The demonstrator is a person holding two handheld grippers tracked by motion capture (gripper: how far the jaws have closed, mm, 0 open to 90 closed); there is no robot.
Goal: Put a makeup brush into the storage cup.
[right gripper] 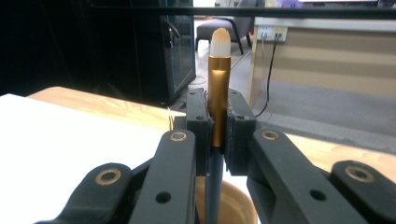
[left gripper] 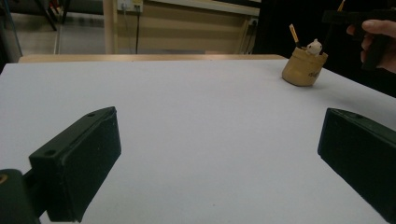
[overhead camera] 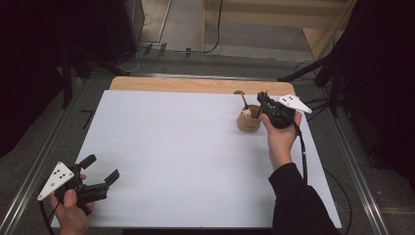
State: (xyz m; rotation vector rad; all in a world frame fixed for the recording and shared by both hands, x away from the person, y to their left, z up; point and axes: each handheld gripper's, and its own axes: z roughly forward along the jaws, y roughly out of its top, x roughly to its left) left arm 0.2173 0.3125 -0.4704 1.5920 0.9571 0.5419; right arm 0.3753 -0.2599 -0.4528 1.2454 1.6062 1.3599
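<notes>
Closest to the lens in the right gripper view, the right gripper point(right gripper: 217, 128) has its two black jaws pressed together on a makeup brush point(right gripper: 218, 84), pinching the gold metal sleeve just below the pale bristle tip, which stands upright in the upper middle of the frame. The brush's dark handle runs straight down between the jaws toward a round wooden cup point(right gripper: 233, 203) at the bottom centre, directly beneath the gripper. In the high view the right gripper point(overhead camera: 264, 100) sits at the upper right of the white table point(overhead camera: 186, 156), held by a hand whose dark sleeve comes in from the lower right, and the wooden cup point(overhead camera: 248, 120) stands just beside it to the left, with a small white object and another brush standing inside. The left gripper point(overhead camera: 100, 169) rests at the lower left of that frame, well apart from the cup, its jaws spread wide with nothing between them. In the left gripper view the wooden cup point(left gripper: 304, 67) appears at the upper right, across bare table surface.
</notes>
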